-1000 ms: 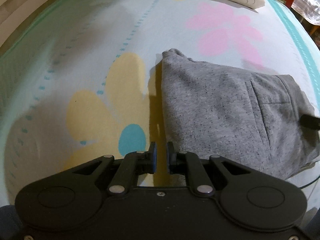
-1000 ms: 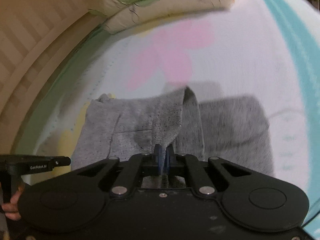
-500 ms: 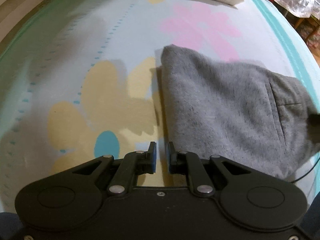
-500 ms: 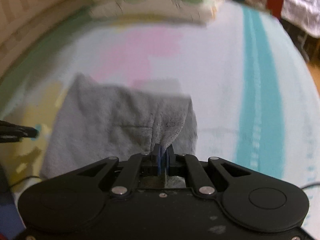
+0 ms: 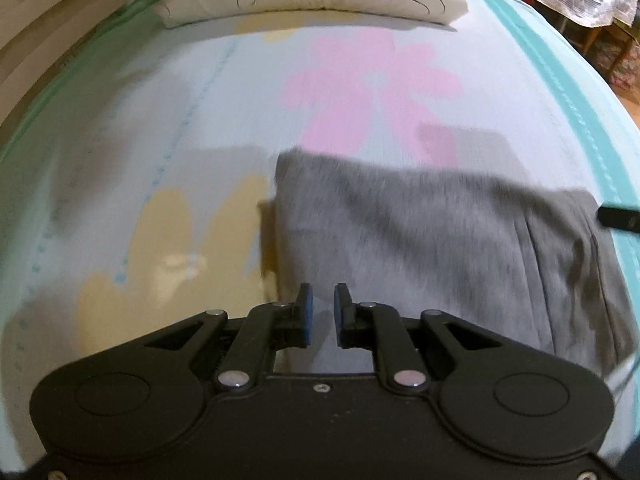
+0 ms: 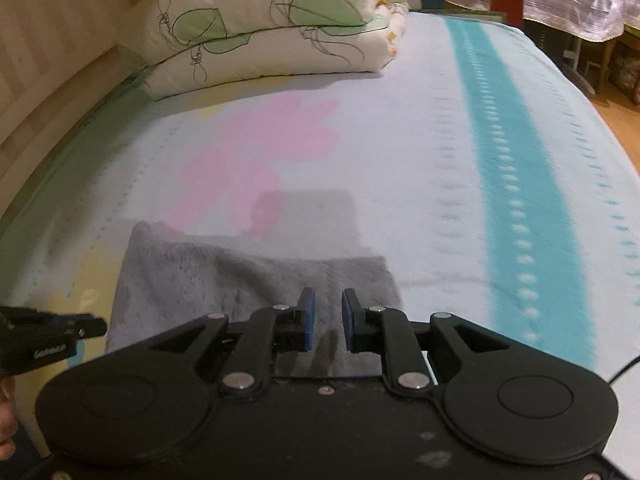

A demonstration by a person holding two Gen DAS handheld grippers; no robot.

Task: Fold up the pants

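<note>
On the flowered bedsheet (image 6: 420, 152), one pair of grey pants (image 5: 432, 248), folded into a compact, roughly rectangular bundle, heathered knit, soft and slightly fuzzy, with a seam or pocket line near its right edge in the left wrist view. Lying flat just below the pink flower print (image 5: 372, 84) and beside the yellow flower print (image 5: 168, 240), well short of the stacked pillows (image 6: 260, 32) at the head of the bed.

Compared with a second ago: fabric no longer pinched and lifted between the right gripper (image 6: 328, 320) pads, now dropped flat onto the bundle. Jaws of that gripper opening, a clear gap between the blue pads, nothing pressed between them, grey cloth only visible beneath. Left gripper (image 5: 322, 312) shifted from over the yellow print to over the near left corner of the pants; jaws opening slightly, gap narrow, nothing gripped. Both views blurred.

Count: one pair of pants, two grippers, two pillows stacked, one pink flower, one yellow flower, one teal stripe (image 6: 516, 200) along the sheet.
</note>
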